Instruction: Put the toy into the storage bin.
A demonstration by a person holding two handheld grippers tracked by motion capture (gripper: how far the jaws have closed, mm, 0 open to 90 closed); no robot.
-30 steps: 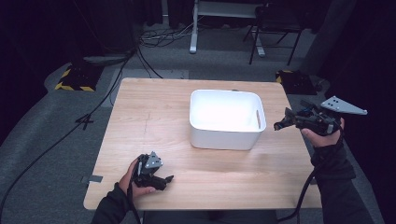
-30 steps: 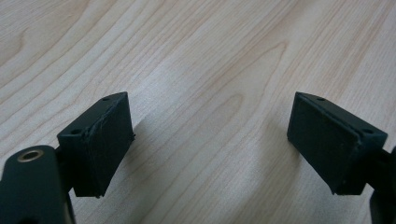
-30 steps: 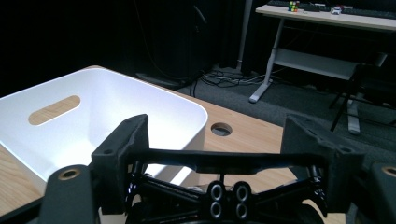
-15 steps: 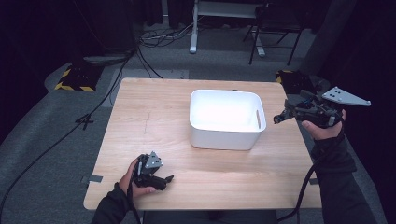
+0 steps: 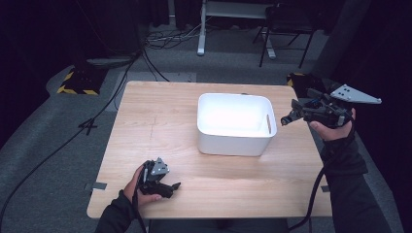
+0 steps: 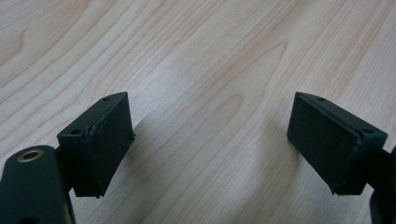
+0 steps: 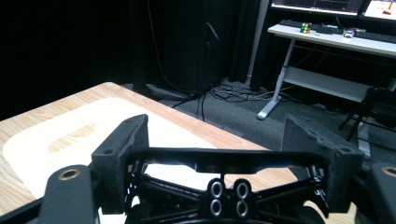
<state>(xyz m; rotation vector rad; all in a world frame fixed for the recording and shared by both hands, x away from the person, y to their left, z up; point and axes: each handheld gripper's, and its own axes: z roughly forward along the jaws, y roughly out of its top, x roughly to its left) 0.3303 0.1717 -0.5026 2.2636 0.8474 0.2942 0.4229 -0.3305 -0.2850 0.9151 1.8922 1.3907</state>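
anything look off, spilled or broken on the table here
Nothing stands out. The white bin sits upright and square on the wooden table, its inside bare, with no spill or damage visible. The left gripper rests on the table.

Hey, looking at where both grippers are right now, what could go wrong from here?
The right gripper hangs in the air close to the right wall of the white bin; a sideways swing could knock the bin. Its cable drops past the right edge of the table and might snag there. The left gripper sits low with open jaws near the wood, so pushing forward could scrape it.
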